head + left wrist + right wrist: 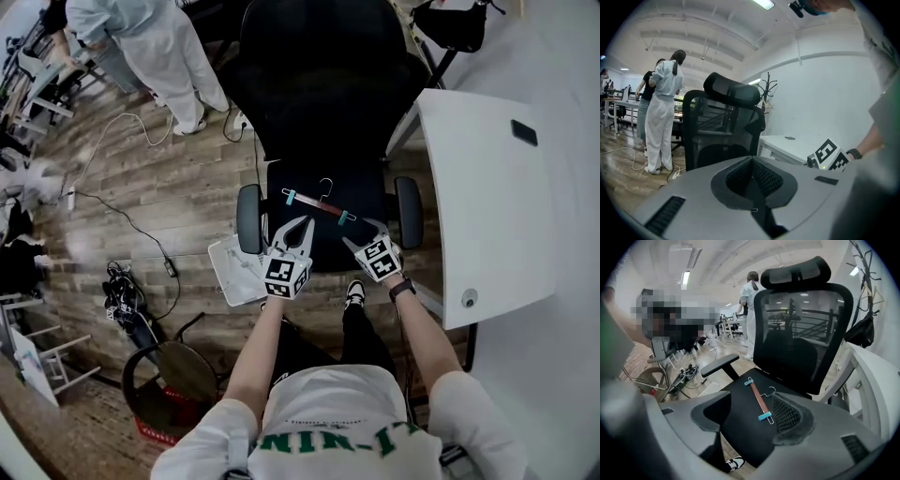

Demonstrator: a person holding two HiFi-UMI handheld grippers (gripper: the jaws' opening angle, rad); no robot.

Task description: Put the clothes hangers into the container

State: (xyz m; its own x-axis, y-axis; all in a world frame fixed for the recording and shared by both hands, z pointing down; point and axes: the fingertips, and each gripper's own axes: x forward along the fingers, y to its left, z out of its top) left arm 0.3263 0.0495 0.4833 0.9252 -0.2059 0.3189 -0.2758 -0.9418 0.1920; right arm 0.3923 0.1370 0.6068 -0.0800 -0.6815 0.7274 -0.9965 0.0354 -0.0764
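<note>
My left gripper (293, 232): jaws closed together, nothing in them. My right gripper (364, 236): jaws wide, empty, just short of the clothes hanger (319, 204), which lay flat across the chair seat (309, 246), untouched. Task, by my reckoning: not begun; one hanger to lift, and no sure container in view. Room: open above the seat; an armrest (248, 217) flanked each side, the backrest (319, 84) closed the far side, and the white bench (487, 187) edge stood near on my right.
</note>
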